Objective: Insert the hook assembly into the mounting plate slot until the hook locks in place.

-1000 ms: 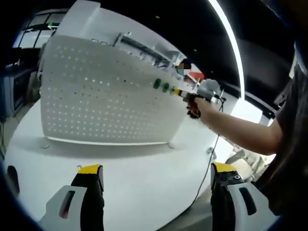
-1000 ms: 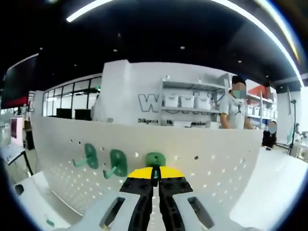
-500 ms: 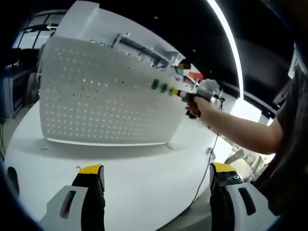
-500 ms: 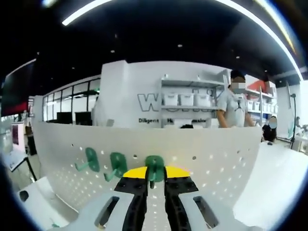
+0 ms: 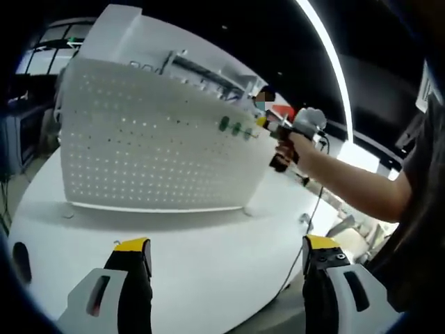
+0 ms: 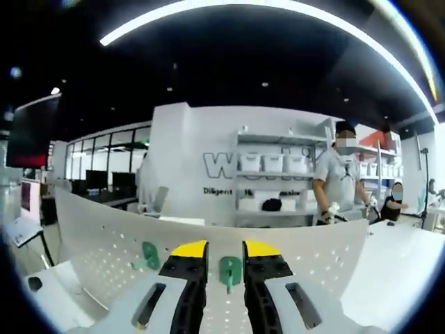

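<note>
The white pegboard mounting plate (image 5: 139,139) stands upright on a white table. Three green hooks (image 5: 237,128) sit in a row near its upper right. In the right gripper view the nearest green hook (image 6: 229,268) hangs on the pegboard (image 6: 313,257), seen through the gap between my jaws. A second green hook (image 6: 149,255) is to its left. My right gripper (image 6: 224,250) is open and off the hook. In the left gripper view the right gripper (image 5: 268,125), held by a hand, hovers just right of the hooks. My left gripper (image 5: 226,254) is open and empty, low over the table.
The round white table (image 5: 208,257) curves away at its front edge. A cable (image 5: 309,209) trails from the right gripper over the table's right side. Behind the pegboard a person (image 6: 341,184) stands by shelves with white bins (image 6: 271,163).
My right gripper opened, let go of the third green hook and drew back and up from the pegboard. The hook stays on the board. The left gripper has barely moved.
</note>
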Demonstrator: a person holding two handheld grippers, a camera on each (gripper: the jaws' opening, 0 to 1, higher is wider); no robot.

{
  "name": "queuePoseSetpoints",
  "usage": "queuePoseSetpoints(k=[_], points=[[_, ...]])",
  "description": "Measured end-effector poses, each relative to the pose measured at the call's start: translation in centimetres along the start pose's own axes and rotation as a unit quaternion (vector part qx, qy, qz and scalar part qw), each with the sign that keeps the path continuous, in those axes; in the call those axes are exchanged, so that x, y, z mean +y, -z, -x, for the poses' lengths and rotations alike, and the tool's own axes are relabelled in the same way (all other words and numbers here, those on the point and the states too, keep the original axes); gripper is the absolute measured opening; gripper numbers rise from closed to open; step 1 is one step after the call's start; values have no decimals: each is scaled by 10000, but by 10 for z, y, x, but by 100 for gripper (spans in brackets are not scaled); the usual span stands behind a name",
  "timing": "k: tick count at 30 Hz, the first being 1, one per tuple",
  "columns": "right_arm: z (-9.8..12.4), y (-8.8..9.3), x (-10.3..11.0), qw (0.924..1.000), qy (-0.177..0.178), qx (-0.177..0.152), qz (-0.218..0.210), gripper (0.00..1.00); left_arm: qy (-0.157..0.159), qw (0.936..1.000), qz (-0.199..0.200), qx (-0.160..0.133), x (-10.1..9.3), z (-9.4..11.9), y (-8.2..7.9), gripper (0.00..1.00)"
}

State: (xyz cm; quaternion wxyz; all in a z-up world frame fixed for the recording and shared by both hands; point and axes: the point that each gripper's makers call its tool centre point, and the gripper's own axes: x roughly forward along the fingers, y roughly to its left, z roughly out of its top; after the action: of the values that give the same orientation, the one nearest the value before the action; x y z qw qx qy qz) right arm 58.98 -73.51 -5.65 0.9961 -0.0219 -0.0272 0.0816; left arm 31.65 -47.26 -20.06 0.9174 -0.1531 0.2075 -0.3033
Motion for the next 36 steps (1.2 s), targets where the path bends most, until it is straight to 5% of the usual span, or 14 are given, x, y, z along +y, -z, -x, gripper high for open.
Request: queuePoseSetpoints(k=[12, 19, 36], points=[[37, -10, 13, 9997, -243, 78, -3, 21, -76, 9999, -41, -61, 2, 10, 1, 91], [55, 0, 25, 9988, -397, 269, -25, 21, -71, 9999, -104, -54, 0, 14, 3, 91], [129, 82, 81, 9879, -1013, 1173, -50, 24, -136, 9996, -248, 70, 2, 25, 11, 90]])
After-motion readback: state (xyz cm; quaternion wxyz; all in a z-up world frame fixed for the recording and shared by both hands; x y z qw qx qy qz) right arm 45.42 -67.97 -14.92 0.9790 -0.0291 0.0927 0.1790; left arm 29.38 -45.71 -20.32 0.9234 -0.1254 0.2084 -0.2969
